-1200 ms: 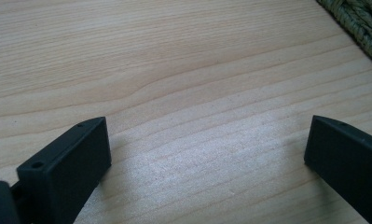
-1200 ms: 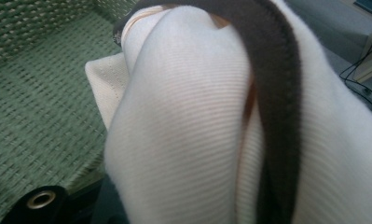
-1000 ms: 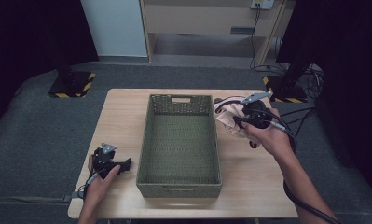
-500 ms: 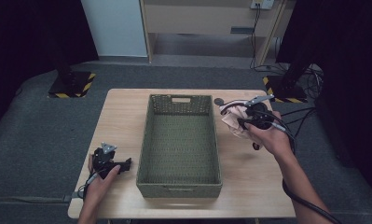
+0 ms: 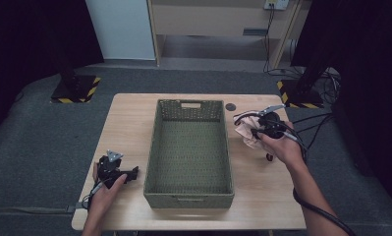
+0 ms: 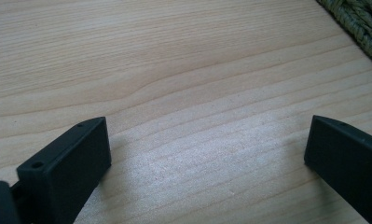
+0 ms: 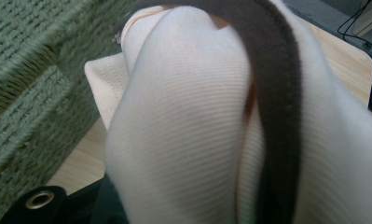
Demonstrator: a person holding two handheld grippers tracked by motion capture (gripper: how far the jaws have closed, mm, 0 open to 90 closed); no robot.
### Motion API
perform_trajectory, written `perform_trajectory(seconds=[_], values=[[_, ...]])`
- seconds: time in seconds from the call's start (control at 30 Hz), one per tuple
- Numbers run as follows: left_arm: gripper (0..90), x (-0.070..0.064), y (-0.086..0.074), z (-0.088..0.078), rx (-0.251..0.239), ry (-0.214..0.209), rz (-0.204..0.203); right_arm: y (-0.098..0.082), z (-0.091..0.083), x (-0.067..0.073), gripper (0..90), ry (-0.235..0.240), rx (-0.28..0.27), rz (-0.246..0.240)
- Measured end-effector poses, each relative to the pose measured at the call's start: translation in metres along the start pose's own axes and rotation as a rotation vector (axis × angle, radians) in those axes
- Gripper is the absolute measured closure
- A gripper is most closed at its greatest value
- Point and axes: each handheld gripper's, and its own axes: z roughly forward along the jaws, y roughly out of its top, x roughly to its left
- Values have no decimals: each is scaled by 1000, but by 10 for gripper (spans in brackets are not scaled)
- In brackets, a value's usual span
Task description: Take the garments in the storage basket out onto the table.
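Wooden table point(image 5: 129, 123) on grey carpet, dark curtains at both sides. Green woven basket point(image 5: 189, 189) sits mid-table with nothing in it. Right gripper point(image 5: 255, 132) clamped on a bunched cream cloth with dark brown trim point(image 5: 246, 132), held just beside the basket's right wall near its far end; in the right gripper view the cloth point(image 7: 193, 116) bulges over the jaws, basket weave point(image 7: 30, 70) close by. Left gripper point(image 5: 134, 173) rests on the table left of the basket, jaws wide apart over bare wood point(image 6: 183, 93).
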Motion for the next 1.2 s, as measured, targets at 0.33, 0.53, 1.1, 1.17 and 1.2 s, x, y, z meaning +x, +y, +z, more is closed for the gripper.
perform_trajectory(seconds=[0.33, 0.53, 1.1, 1.17, 1.2], values=[[0, 0, 0, 0, 0, 0, 0, -13, 21, -3, 574, 3, 29, 30], [0, 0, 0, 0, 0, 0, 0, -18, 30, -2, 569, 11, 44, 38], [0, 0, 0, 0, 0, 0, 0, -25, 51, -1, 559, 9, 69, 37], [0, 0, 0, 0, 0, 0, 0, -26, 53, 0, 556, 10, 72, 35], [0, 0, 0, 0, 0, 0, 0, -27, 55, 0, 554, 8, 75, 33]])
